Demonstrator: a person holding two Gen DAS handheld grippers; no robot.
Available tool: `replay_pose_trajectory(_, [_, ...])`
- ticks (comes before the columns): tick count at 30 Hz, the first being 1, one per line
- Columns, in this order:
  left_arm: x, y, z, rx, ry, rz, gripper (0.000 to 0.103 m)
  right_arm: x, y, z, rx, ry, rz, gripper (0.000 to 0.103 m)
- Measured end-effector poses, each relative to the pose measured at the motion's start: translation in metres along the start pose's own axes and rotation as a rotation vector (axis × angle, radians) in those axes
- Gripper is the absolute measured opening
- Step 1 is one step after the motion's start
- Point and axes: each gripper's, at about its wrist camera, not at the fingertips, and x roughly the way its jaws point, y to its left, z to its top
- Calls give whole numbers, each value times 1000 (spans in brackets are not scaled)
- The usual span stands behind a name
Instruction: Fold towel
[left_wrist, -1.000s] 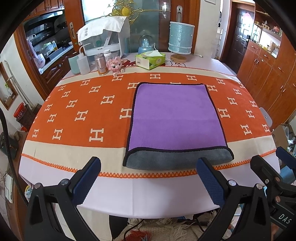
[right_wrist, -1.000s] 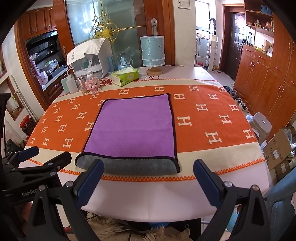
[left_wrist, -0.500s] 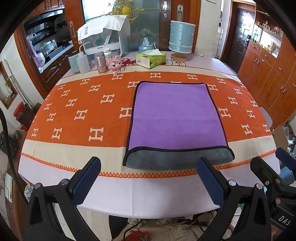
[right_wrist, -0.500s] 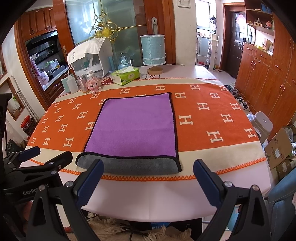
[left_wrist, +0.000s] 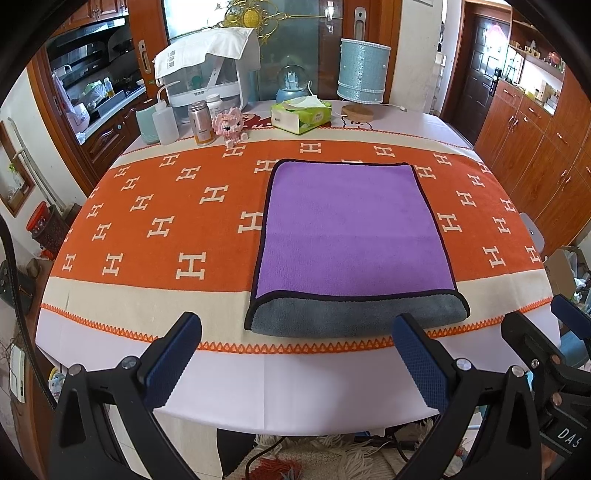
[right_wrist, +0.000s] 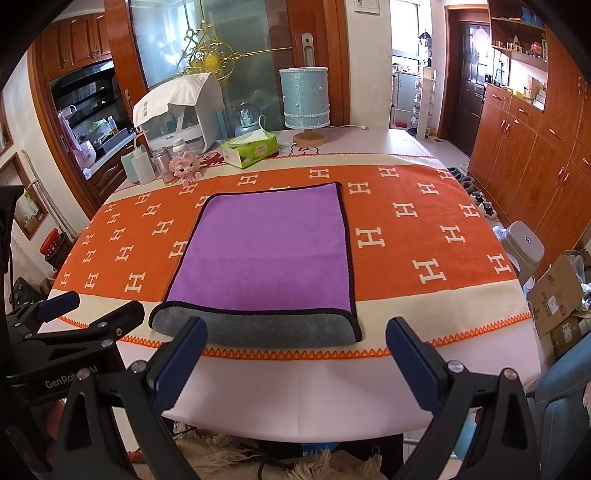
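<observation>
A purple towel (left_wrist: 351, 229) with a black hem and grey underside lies folded flat on the orange H-pattern tablecloth (left_wrist: 155, 225); its rounded grey fold edge (left_wrist: 354, 317) faces me near the table's front. It also shows in the right wrist view (right_wrist: 269, 254). My left gripper (left_wrist: 295, 354) is open and empty, held in front of the table's near edge, short of the towel. My right gripper (right_wrist: 295, 354) is open and empty, likewise short of the towel. The left gripper's body shows at the left of the right wrist view (right_wrist: 74, 325).
At the table's far side stand a white appliance (left_wrist: 210, 81), bottles and jars (left_wrist: 166, 122), a pink toy (left_wrist: 232, 127), a green tissue box (left_wrist: 301, 114) and a blue lamp (left_wrist: 364, 81). Wooden cabinets (left_wrist: 535, 147) line the right. A grey stool (right_wrist: 524, 247) stands to the right.
Both grippers have risen or drawn back very slightly; the towel and table sit a touch lower in view. The towel has not moved and both grippers stay open.
</observation>
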Motion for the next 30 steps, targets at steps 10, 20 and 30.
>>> replay_pose_trajectory(10, [5, -1, -2, -2, 6, 0, 103, 3, -2, -2, 3, 7, 13, 98])
replay_pose_trajectory(20, [9, -3, -4, -2, 18, -3, 103, 5, -2, -3, 5, 15, 13, 98])
replay_pose_trajectory(30, [12, -3, -5, -3, 29, -6, 103, 9, -3, -3, 11, 33, 10, 98])
